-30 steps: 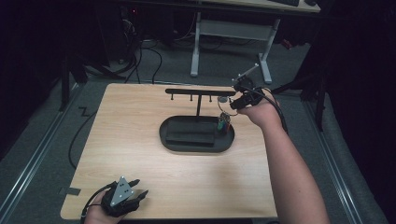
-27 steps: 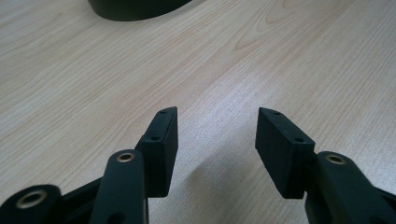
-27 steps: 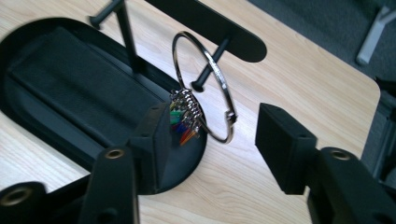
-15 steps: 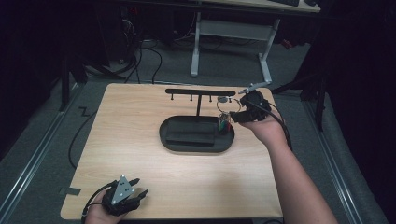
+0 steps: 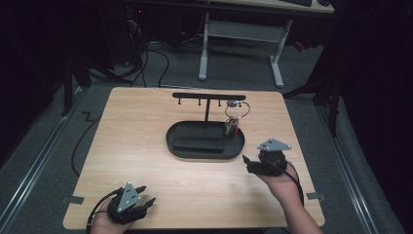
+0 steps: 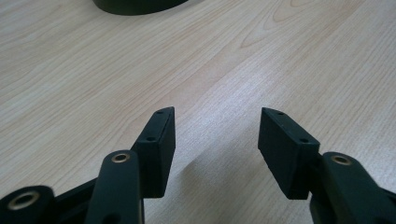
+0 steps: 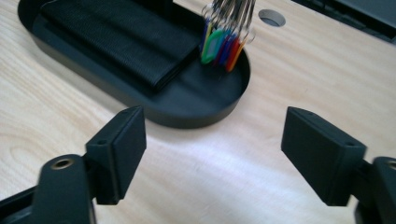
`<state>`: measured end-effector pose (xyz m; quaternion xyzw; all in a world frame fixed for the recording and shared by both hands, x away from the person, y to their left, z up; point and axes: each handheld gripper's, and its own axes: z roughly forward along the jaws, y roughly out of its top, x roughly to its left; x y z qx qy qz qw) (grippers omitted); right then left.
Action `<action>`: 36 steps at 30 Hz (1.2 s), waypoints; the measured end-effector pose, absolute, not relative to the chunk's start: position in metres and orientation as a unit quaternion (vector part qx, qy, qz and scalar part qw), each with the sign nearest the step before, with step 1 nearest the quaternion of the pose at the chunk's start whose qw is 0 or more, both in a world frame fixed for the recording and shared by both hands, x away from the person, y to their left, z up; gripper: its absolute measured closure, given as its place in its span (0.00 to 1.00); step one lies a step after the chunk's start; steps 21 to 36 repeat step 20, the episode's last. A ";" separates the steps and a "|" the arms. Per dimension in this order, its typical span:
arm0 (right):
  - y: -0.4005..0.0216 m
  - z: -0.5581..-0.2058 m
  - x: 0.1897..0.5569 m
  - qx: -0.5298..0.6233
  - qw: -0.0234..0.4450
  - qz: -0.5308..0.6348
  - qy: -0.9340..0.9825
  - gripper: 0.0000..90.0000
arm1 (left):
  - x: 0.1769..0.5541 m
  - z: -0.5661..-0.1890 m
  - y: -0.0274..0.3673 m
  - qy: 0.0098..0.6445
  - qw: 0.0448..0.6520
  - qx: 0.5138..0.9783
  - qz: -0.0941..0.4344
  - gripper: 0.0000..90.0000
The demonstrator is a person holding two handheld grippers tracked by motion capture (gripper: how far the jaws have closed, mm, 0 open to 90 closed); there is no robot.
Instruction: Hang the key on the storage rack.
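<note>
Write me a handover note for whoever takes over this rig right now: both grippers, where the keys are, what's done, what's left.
Right gripper: jaws open, have just been opening, nothing between them; it sits low over the table, in front of the tray's right end.
Left gripper: jaws open, empty, at the near left edge of the table.
Key bunch: its ring hangs from the rightmost hook of the black rack; the coloured tags dangle over the right end of the oval black tray.
Done: keys are on the rack and released.
Left: nothing evident with the keys; a dark flat item lies in the tray, untouched.
</note>
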<state>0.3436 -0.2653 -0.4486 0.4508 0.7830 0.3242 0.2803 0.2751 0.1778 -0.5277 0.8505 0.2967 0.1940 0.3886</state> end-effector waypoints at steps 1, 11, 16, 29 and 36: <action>-0.270 -0.460 0.336 0.456 0.282 0.337 0.774 0.26 | 0.275 -0.528 0.177 0.298 0.389 0.851 0.192 0.52; -0.292 -0.510 0.277 0.488 0.254 0.384 0.741 0.29 | 0.275 -0.533 0.166 0.301 0.392 0.852 0.172 0.52; -0.294 -0.513 0.279 0.490 0.260 0.372 0.744 0.30 | 0.276 -0.533 0.157 0.299 0.386 0.855 0.175 0.52; -0.294 -0.514 0.277 0.486 0.262 0.374 0.746 0.29 | 0.270 -0.529 0.159 0.285 0.388 0.856 0.187 0.52; -0.294 -0.514 0.277 0.486 0.262 0.374 0.746 0.29 | 0.270 -0.529 0.159 0.285 0.388 0.856 0.187 0.52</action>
